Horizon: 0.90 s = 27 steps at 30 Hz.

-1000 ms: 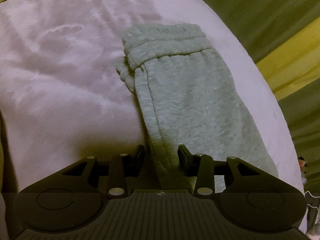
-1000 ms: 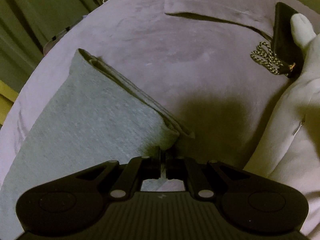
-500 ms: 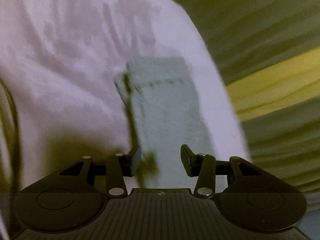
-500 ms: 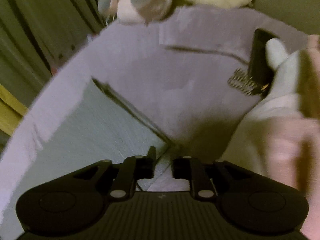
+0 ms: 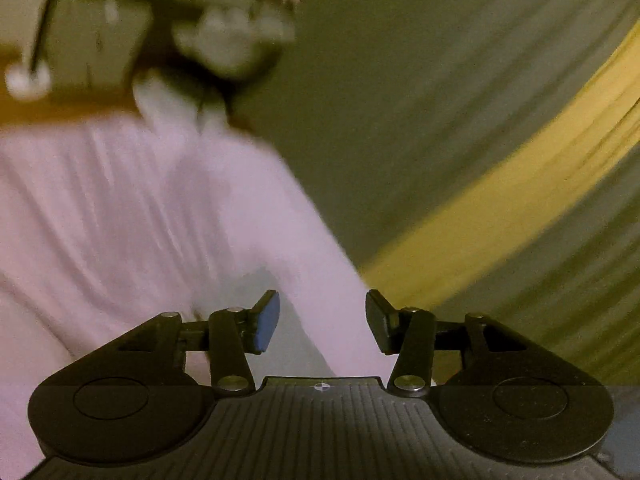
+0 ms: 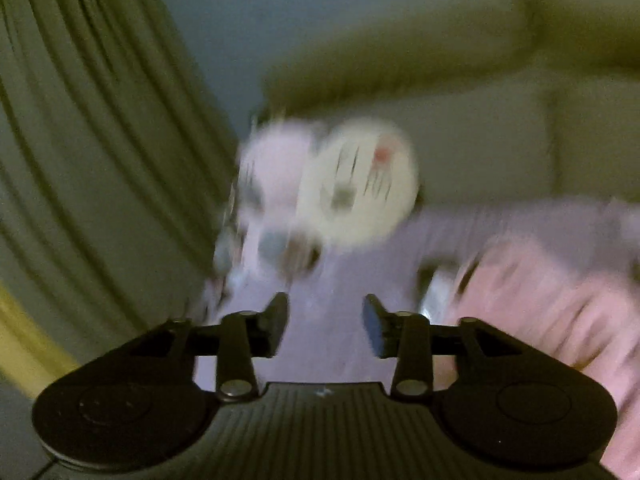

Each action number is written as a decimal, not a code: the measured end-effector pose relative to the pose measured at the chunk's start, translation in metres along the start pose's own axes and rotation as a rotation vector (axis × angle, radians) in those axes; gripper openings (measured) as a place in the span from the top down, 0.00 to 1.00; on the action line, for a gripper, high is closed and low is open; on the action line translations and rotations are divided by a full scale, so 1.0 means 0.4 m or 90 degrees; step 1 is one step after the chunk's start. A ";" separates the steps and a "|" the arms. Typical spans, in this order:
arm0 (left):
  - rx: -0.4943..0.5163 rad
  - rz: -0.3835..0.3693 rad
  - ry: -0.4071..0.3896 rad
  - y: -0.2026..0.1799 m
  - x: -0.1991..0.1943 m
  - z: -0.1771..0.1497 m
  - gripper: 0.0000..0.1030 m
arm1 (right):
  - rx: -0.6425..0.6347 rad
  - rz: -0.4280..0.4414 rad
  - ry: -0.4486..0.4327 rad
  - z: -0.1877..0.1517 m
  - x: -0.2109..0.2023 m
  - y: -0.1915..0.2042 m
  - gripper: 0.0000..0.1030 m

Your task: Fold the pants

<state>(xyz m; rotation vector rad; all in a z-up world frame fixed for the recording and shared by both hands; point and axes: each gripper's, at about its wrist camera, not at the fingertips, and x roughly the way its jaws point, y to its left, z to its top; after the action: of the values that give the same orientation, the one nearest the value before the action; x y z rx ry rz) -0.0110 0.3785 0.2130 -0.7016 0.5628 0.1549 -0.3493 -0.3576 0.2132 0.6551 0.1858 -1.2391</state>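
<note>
Both grippers (image 5: 322, 322) (image 6: 325, 326) aloft, jaws opening, empty

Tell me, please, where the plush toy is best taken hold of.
Probably by the narrower pink part left of the plush toy's round pale head, which looks too wide. Come from the near side, across the sheet: the curtain crowds its left. Blur hides finer detail.

Only a small patch of the grey pants (image 5: 276, 316) shows in the left wrist view, low in the frame, lying flat on the pale lilac bed cover. Motion blur hides their folds and edges. In the right wrist view they cannot be made out.
</note>
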 end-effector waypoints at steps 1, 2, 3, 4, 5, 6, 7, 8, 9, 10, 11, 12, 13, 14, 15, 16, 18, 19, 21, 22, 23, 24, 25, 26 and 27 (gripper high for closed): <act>0.009 0.022 -0.024 -0.004 -0.027 0.028 0.48 | -0.010 -0.020 -0.040 0.029 -0.042 -0.003 0.41; 0.021 0.055 -0.052 -0.006 -0.055 0.059 0.47 | -0.027 -0.057 -0.082 0.058 -0.085 -0.003 0.40; 0.024 0.103 -0.080 -0.006 -0.082 0.091 0.47 | -0.044 -0.096 -0.125 0.079 -0.126 0.002 0.39; 0.026 0.157 -0.108 -0.005 -0.108 0.123 0.47 | -0.063 -0.125 -0.162 0.095 -0.159 0.006 0.33; 0.038 0.201 -0.131 -0.004 -0.133 0.151 0.47 | -0.082 -0.166 -0.199 0.109 -0.191 0.016 0.26; 0.062 0.249 -0.149 -0.007 -0.156 0.182 0.47 | -0.093 -0.198 -0.229 0.119 -0.214 0.026 0.21; 0.088 0.283 -0.161 -0.012 -0.171 0.202 0.45 | -0.110 -0.214 -0.257 0.126 -0.232 0.037 0.12; 0.118 0.304 -0.171 -0.019 -0.179 0.214 0.30 | -0.132 -0.220 -0.276 0.130 -0.239 0.049 0.06; 0.147 0.317 -0.174 -0.025 -0.181 0.221 0.16 | -0.167 -0.226 -0.279 0.130 -0.230 0.065 0.04; 0.175 0.328 -0.164 -0.029 -0.176 0.220 0.14 | -0.204 -0.219 -0.249 0.127 -0.200 0.080 0.03; 0.210 0.340 -0.142 -0.033 -0.157 0.207 0.16 | -0.231 -0.184 -0.177 0.120 -0.145 0.091 0.03; 0.238 0.344 -0.122 -0.038 -0.135 0.188 0.17 | -0.245 -0.130 -0.089 0.106 -0.082 0.097 0.03; 0.257 0.343 -0.110 -0.039 -0.117 0.169 0.17 | -0.261 -0.057 0.035 0.075 0.007 0.102 0.03; 0.273 0.343 -0.091 -0.041 -0.088 0.142 0.17 | -0.272 -0.004 0.138 0.033 0.091 0.106 0.03; 0.275 0.343 -0.074 -0.043 -0.062 0.120 0.17 | -0.280 0.019 0.213 -0.022 0.170 0.111 0.04; 0.271 0.339 -0.062 -0.038 -0.039 0.103 0.17 | -0.299 0.011 0.265 -0.086 0.245 0.119 0.05; 0.252 0.325 -0.033 -0.028 0.008 0.064 0.19 | -0.374 -0.028 0.331 -0.231 0.380 0.148 0.07; 0.247 0.315 -0.023 -0.014 0.017 0.046 0.19 | -0.405 -0.030 0.354 -0.288 0.419 0.157 0.08; 0.244 0.298 -0.001 0.003 0.035 0.016 0.19 | -0.480 -0.044 0.395 -0.408 0.493 0.181 0.15; 0.250 0.294 0.007 0.005 0.039 0.003 0.19 | -0.520 -0.047 0.406 -0.454 0.515 0.188 0.16; 0.256 0.294 0.011 0.002 0.045 -0.008 0.19 | -0.567 -0.039 0.415 -0.498 0.528 0.198 0.16; 0.262 0.297 0.012 -0.006 0.050 -0.019 0.19 | -0.587 -0.030 0.416 -0.520 0.542 0.200 0.16; 0.266 0.298 0.013 -0.003 0.058 -0.023 0.19 | -0.582 -0.011 0.425 -0.534 0.558 0.200 0.16; 0.267 0.299 0.015 -0.004 0.068 -0.022 0.19 | -0.564 0.004 0.439 -0.542 0.568 0.194 0.16; 0.264 0.298 0.019 -0.006 0.076 -0.030 0.19 | -0.530 0.012 0.450 -0.540 0.591 0.190 0.16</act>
<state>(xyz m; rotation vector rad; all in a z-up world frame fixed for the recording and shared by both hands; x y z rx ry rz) 0.0101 0.3675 0.1906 -0.1614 0.7545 0.4493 -0.1537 -0.4172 -0.0448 0.3251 1.2058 -0.7544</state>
